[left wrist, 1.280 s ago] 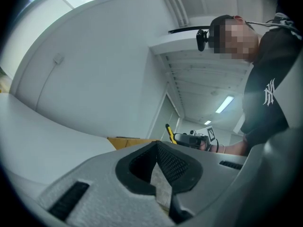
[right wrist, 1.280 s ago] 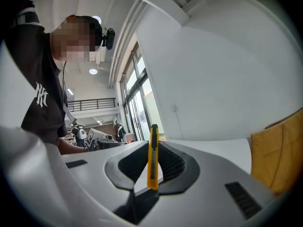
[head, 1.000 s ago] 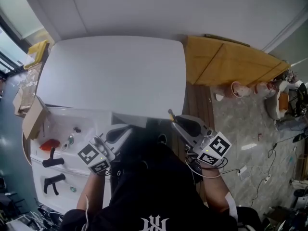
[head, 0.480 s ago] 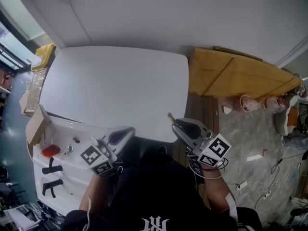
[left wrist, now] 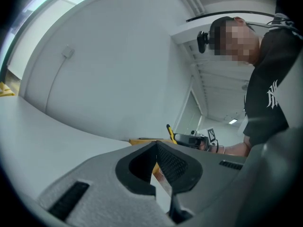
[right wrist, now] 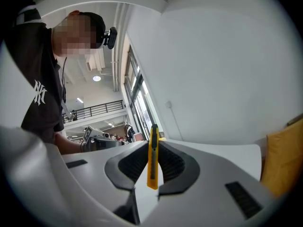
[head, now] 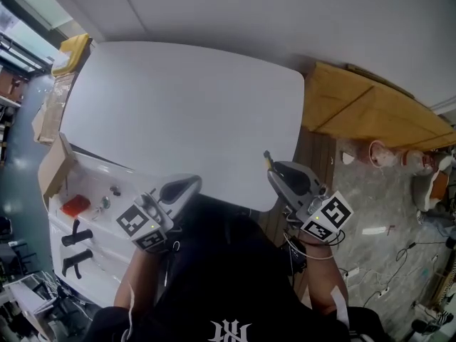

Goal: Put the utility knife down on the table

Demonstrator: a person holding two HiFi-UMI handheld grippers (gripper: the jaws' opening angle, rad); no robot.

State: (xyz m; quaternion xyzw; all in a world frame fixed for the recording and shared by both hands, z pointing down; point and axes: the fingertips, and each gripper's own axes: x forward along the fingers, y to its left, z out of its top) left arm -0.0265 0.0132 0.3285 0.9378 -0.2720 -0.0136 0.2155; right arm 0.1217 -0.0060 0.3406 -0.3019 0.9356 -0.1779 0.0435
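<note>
Head view looks down on the table (head: 178, 105); both gripper views skim it upward.

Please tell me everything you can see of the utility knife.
The utility knife is slim, yellow and plastic-looking, with a darker groove down its face. The jaws of the right gripper are shut on it, its tip reaching past them. I cannot see a blade. It is held by the white table's near right edge, not lying on it.

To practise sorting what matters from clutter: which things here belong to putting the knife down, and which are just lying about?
In the job: utility knife, right claw holding it, white table.
Lying about: cardboard box, orange board, pots.
</note>
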